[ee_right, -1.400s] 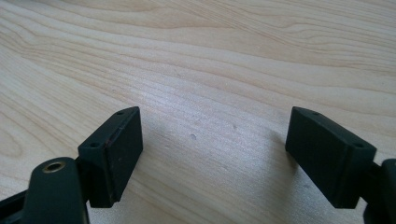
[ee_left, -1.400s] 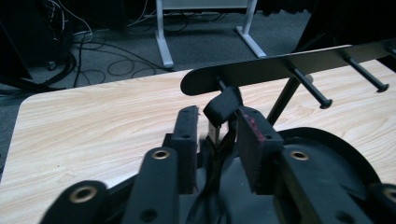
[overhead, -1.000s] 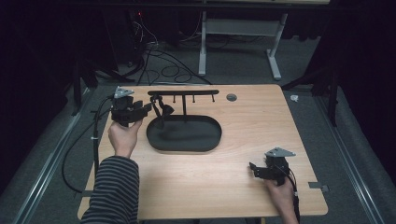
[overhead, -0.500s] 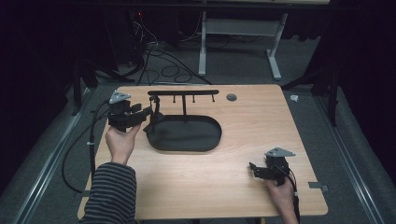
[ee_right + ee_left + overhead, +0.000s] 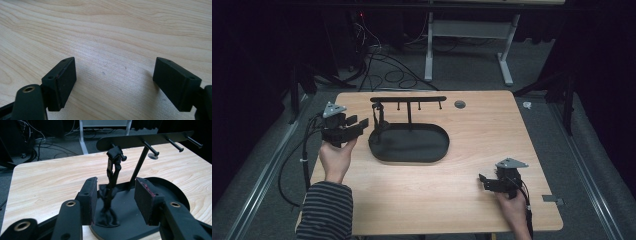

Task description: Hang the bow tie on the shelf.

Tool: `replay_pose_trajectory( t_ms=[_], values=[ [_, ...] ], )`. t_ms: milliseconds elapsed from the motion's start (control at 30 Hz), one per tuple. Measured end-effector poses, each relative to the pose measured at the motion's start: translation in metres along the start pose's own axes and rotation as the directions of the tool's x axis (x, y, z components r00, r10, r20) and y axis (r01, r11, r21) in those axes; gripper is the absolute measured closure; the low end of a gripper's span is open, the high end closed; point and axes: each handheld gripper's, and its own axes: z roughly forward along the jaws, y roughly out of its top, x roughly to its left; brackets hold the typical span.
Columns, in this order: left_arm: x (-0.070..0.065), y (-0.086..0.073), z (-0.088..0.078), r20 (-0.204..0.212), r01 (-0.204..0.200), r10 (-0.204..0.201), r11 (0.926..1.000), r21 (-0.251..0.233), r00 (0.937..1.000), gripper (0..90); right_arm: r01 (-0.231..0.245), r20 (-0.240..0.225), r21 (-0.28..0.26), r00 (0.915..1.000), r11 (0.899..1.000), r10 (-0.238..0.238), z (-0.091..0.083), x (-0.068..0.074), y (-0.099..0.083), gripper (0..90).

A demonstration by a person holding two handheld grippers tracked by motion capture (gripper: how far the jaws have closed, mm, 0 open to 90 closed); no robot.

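A black rack (image 5: 408,105) stands on an oval black tray (image 5: 412,145) near the tabletop's (image 5: 472,150) far edge, left of centre. A dark strap (image 5: 112,173) hangs from the rack's leftmost peg, its lower end bunched on the tray. The left gripper (image 5: 357,124) is near the left edge, jaws apart and empty, pointing at the strap. The right gripper (image 5: 484,181) sits near the front right corner, jaws wide open over bare wood.
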Motion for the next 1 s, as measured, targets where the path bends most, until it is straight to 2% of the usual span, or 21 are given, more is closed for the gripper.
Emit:
replay_pose_trajectory(
  t_ms=[300,567,733,1000],
  values=[
    [0.001,-0.010,-0.008,-0.010,0.011,-0.010,0.9998,0.016,0.9999,52.2,0.000,0.000,0.000,1.0000,1.000,0.000,0.000,0.000,0.000,19.9],
    [0.002,-0.019,-0.015,-0.023,0.029,-0.029,0.9996,0.004,0.9993,51.6,0.001,0.000,0.000,1.0000,1.000,-0.001,0.000,0.000,0.000,19.9],
    [0.002,-0.025,-0.024,-0.047,0.034,-0.034,0.9994,-0.010,0.9983,51.9,0.002,-0.001,0.000,1.0000,1.000,-0.002,0.000,0.000,0.000,19.9],
    [0.000,-0.034,-0.029,-0.047,0.035,-0.036,0.9993,-0.010,0.9982,51.3,0.002,0.000,0.000,1.0000,1.000,-0.002,0.000,0.000,0.000,19.9]
  ],
)
